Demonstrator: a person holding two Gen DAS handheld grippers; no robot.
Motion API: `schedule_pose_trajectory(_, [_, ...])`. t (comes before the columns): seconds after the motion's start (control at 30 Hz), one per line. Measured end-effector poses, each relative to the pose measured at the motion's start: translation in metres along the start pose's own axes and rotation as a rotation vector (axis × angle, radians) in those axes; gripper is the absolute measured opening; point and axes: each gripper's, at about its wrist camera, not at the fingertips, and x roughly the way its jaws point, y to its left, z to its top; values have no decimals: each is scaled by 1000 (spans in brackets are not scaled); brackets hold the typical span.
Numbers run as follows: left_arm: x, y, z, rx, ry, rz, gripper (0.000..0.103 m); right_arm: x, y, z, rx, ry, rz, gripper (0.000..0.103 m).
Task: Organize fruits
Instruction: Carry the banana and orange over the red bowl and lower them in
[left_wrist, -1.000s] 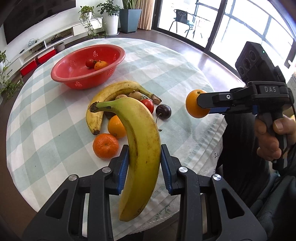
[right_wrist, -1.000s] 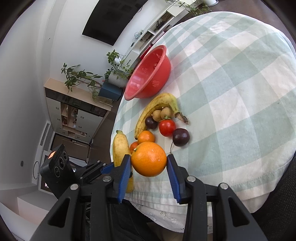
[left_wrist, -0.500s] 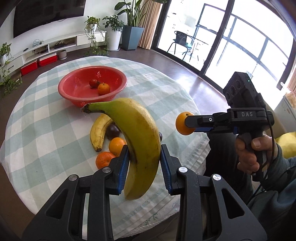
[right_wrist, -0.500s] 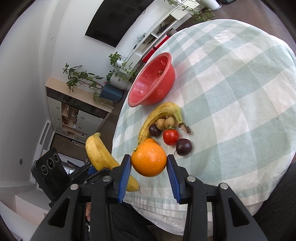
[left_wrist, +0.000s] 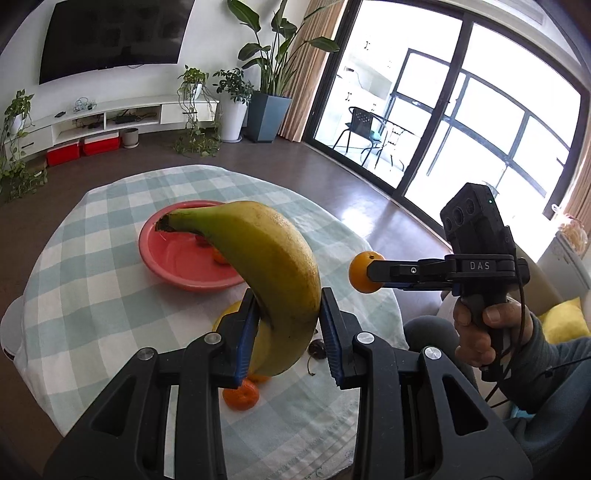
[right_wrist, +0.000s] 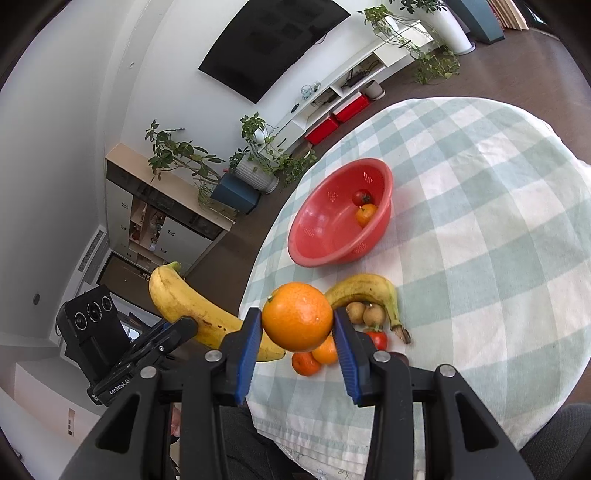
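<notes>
My left gripper (left_wrist: 288, 325) is shut on a large yellow banana (left_wrist: 273, 266), held up in the air over the near part of the table. The right gripper (right_wrist: 297, 328) is shut on an orange (right_wrist: 297, 315), also lifted; from the left wrist view that orange (left_wrist: 360, 271) shows at the right gripper's tip, right of the banana. The red colander bowl (right_wrist: 306, 243) sits further back on the checked tablecloth (right_wrist: 480, 258) with a tomato (right_wrist: 361, 196) and a small orange (right_wrist: 365, 214) inside.
On the cloth near the front edge lie a second banana (right_wrist: 364, 290), two kiwis (right_wrist: 365, 313), a tomato (right_wrist: 377, 338), two mandarins (right_wrist: 314, 358) and a dark plum (left_wrist: 317, 349). A person's hand (left_wrist: 480, 332) grips the right tool. Plants, a TV shelf and windows stand around.
Both grippers have risen with their fruit. The banana has come up from just above the cloth and now hangs in front of the red bowl; the table looks lower and further away.
</notes>
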Motion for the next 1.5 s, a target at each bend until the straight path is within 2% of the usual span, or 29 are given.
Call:
schedule_pose_trajectory(0.17, [3, 18, 44, -12, 8, 0, 30, 17, 12, 36, -47, 11, -15, 42])
schedule_pose_trajectory(0.33, [22, 31, 86, 3, 71, 17, 30, 55, 5, 67, -38, 71, -37, 42])
schedule_pose_trajectory(0.47, [52, 47, 110, 5, 146, 48, 30, 84, -6, 85, -22, 104, -55, 42])
schedule_pose_trajectory(0.63, [99, 71, 124, -1, 226, 89, 30, 117, -33, 99, 42, 150, -76, 42])
schedule_pose_trajectory(0.73, [128, 74, 134, 35, 276, 130, 30, 128, -42, 103, 51, 160, -90, 42])
schedule_pose_trajectory(0.9, [183, 68, 133, 118, 378, 191, 30, 140, -42, 108, 1, 158, -140, 42])
schedule_pose_trajectory(1.03, [216, 68, 128, 140, 391, 199, 30, 149, -51, 109, -5, 167, -182, 42])
schedule_pose_trajectory(1.13, [226, 68, 132, 146, 390, 206, 30, 148, -55, 112, -10, 155, -184, 42])
schedule_pose_trajectory(1.3, [235, 87, 136, 92, 380, 220, 31, 151, -50, 114, -61, 147, -216, 42])
schedule_pose_trajectory(1.5, [245, 102, 121, 61, 397, 232, 29, 158, -40, 108, -151, 152, -257, 42])
